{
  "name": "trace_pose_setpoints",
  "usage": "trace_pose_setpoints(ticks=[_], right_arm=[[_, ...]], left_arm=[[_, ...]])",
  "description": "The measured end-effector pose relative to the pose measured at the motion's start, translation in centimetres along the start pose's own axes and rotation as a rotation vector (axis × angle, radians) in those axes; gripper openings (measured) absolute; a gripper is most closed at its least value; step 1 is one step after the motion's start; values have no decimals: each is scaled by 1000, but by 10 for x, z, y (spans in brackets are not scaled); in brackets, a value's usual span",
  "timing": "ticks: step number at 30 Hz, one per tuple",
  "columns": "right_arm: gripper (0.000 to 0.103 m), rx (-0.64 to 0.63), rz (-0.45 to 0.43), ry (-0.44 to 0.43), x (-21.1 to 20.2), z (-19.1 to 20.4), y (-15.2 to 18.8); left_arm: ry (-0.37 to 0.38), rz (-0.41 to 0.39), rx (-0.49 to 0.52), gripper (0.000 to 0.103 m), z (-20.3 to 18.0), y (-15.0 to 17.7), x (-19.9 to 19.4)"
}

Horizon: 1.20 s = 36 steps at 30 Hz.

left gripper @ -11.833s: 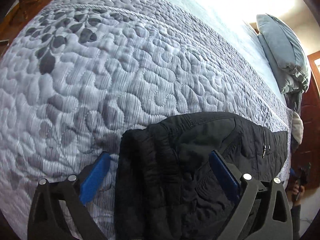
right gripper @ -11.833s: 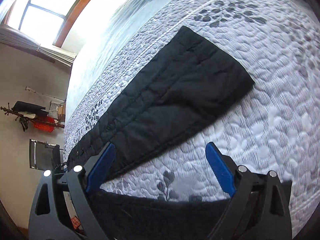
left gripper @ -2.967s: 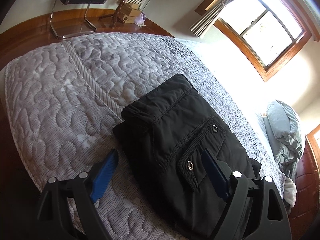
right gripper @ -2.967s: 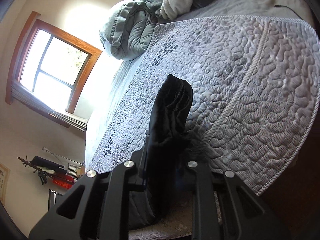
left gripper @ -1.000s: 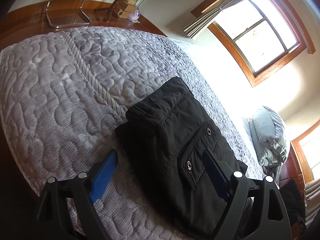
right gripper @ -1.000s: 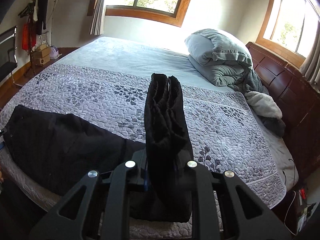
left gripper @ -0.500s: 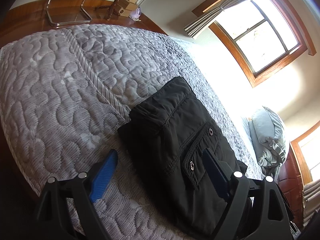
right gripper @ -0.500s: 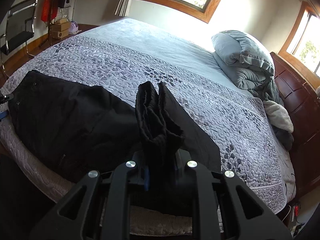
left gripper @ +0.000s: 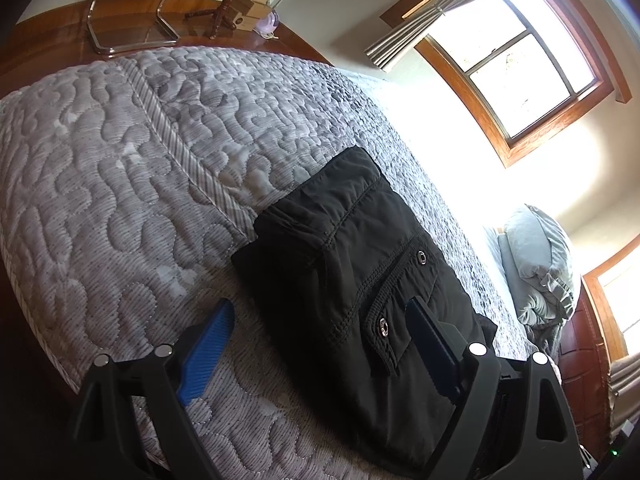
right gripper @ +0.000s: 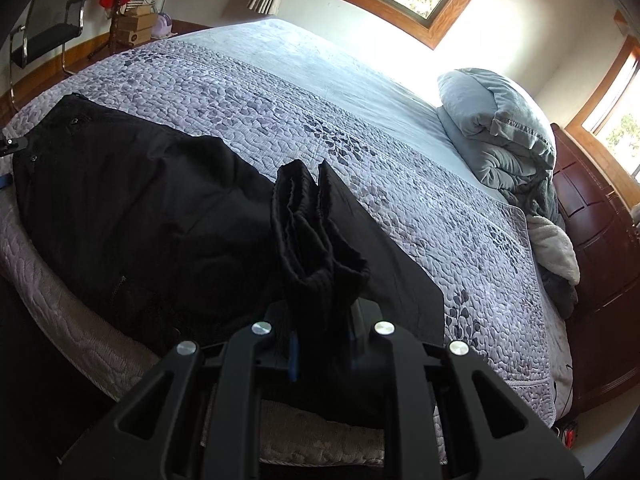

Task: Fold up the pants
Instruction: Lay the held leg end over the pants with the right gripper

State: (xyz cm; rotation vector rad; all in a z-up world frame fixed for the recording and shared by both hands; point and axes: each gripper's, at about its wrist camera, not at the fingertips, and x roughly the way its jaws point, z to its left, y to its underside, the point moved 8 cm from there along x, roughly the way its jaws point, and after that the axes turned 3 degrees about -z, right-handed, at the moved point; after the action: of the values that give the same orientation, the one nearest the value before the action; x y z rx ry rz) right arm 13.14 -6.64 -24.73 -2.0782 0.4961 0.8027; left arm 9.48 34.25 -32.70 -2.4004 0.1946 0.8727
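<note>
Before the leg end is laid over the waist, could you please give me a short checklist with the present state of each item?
1. Right tongs shut on the bunched pants end: ok.
2. Left tongs open, holding nothing: ok.
3. Waist part lying flat on the quilt: ok.
4. Held end neat, layers aligned: not ok, it is crumpled.
5. Landing area on the waist part free of the left tongs: not ok, one finger hangs over it.
6. Leg edges aligned under the lifted end: cannot tell.
</note>
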Motion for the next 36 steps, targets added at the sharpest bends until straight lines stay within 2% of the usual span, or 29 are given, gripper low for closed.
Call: trace_pose_setpoints(ticks=[19, 29, 32, 34, 35, 36], right_arm=[[16, -127, 9, 2, 27, 37, 5], [17, -191, 45, 7, 43, 62, 24], [21, -189, 71, -14, 52, 71, 34], [30, -188, 90, -41, 57, 78, 41], [39, -185, 98, -60, 58, 81, 43], [43, -186, 101, -74, 58, 84, 45]], left_arm=[[-28, 18, 21, 88, -20, 7, 21], [-18, 14, 15, 88, -11, 5, 15], [-14, 13, 13, 88, -8, 4, 13], [-11, 12, 9, 88, -7, 4, 12], [-10, 11, 10, 88, -7, 4, 11], [-9, 11, 10, 88, -6, 4, 11]])
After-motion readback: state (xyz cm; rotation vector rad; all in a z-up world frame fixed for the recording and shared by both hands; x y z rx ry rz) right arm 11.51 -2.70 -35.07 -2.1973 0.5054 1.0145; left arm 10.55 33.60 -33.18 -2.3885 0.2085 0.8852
